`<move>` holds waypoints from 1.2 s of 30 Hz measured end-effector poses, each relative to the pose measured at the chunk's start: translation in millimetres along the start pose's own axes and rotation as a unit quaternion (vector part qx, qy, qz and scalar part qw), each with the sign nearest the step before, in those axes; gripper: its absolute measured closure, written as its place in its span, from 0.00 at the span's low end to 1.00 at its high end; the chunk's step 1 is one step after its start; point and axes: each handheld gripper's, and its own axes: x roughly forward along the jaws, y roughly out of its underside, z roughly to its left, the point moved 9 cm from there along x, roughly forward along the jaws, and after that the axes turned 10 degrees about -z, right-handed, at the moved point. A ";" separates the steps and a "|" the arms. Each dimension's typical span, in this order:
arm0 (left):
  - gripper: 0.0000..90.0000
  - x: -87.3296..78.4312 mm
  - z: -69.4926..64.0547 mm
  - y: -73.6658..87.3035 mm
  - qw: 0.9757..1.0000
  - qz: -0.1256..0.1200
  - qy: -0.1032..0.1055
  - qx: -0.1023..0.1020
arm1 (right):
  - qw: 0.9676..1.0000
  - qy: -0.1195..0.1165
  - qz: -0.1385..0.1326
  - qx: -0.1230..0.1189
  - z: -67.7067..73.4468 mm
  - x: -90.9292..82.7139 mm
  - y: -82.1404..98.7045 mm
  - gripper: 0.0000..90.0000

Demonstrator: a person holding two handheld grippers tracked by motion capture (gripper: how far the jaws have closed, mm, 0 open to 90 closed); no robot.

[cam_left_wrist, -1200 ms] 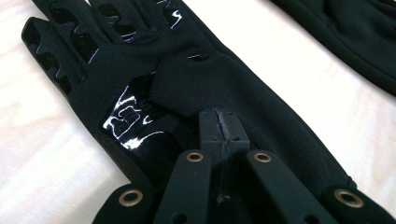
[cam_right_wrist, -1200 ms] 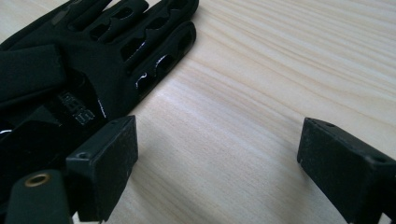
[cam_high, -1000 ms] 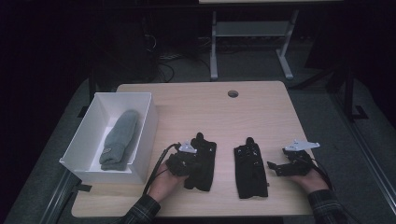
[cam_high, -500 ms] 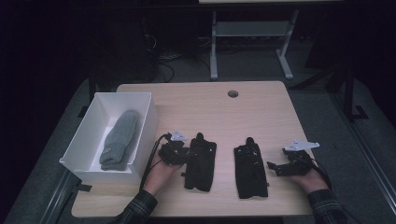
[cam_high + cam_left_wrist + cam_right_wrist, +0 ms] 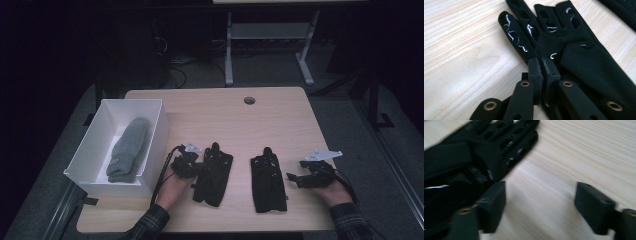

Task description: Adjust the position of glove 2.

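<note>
Two black gloves lie flat on the wooden table (image 5: 240,125), fingers pointing away from me. My left gripper (image 5: 198,167) (image 5: 541,66) sits at the left edge of the left glove (image 5: 214,177) (image 5: 574,50). Its jaws have just been closing and now stand together, pinching that glove's edge. My right gripper (image 5: 292,179) (image 5: 540,192) is open just right of the right glove (image 5: 268,182) (image 5: 461,152). Its jaws have just been closing a little, with only bare wood between them. Its left jaw lies close beside the glove's edge.
A white box (image 5: 95,145) stands at the table's left side and holds a grey knitted mitten (image 5: 127,150). A round cable hole (image 5: 249,100) sits near the far edge. Bare wood stretches beyond the gloves.
My left gripper has shifted slightly left and away along the left glove's edge. The right hand and both gloves have stayed where they were.
</note>
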 end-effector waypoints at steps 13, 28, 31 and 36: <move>0.97 -7.2 -0.7 -14.7 0.996 -0.041 0.046 -0.067 | 0.993 -0.106 0.029 -0.034 47.0 0.5 -3.8 1.00; 0.97 -11.8 -19.1 -21.6 0.990 -0.052 0.097 -0.088 | 0.984 -0.160 0.029 -0.068 89.9 15.6 -14.9 1.00; 0.97 -14.4 -24.3 -24.7 0.988 -0.059 0.109 -0.089 | 0.984 -0.166 0.027 -0.066 96.2 18.3 -17.3 1.00; 0.97 -18.2 -26.3 -30.7 0.986 -0.071 0.122 -0.093 | 0.982 -0.176 0.023 -0.064 99.3 21.5 -20.3 1.00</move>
